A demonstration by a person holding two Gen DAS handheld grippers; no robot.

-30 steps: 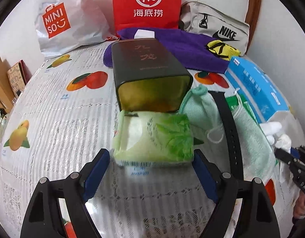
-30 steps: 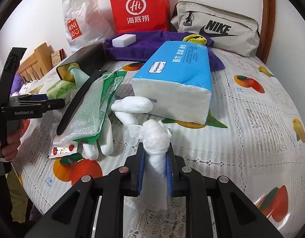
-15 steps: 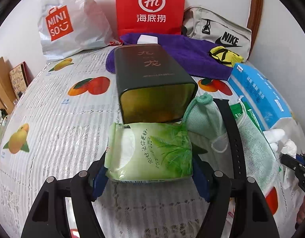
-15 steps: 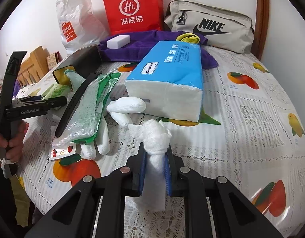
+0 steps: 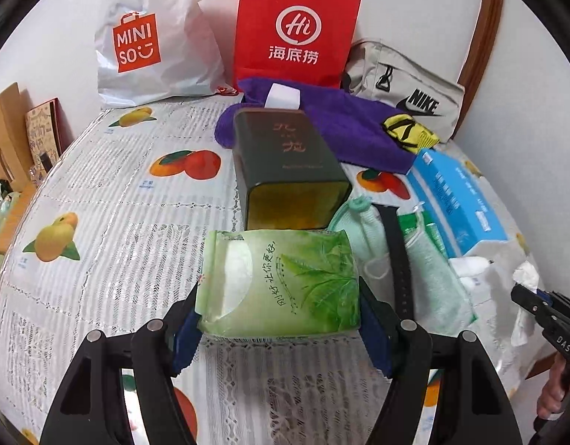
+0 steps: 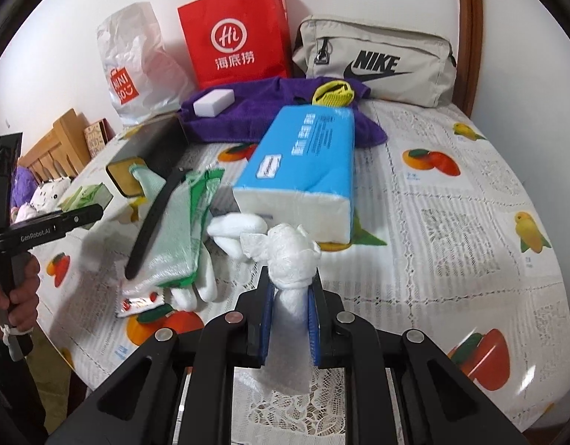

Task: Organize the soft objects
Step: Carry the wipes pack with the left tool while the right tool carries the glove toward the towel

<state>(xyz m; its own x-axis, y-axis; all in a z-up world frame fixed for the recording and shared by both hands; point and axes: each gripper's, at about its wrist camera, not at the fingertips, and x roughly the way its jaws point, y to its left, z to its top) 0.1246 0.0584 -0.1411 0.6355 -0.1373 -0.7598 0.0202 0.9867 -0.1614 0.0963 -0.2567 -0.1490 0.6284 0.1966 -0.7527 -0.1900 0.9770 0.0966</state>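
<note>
In the left wrist view, the left gripper [image 5: 279,328] is clamping its fingers [image 5: 186,328] on the two ends of the green tissue pack [image 5: 279,283], which is sitting just in front of the open mouth of the dark tin [image 5: 290,168] lying on the surface [image 5: 110,244]. The step in hand looks like stowing the pack; the next move calls for lining it up with that mouth and sliding it in.

In the right wrist view, the right gripper [image 6: 289,319] is pinching its fingers nearly together on a crumpled white wad [image 6: 290,259], holding it near the blue tissue pack [image 6: 303,170]. It probably needs a place alongside the other soft things.
</note>
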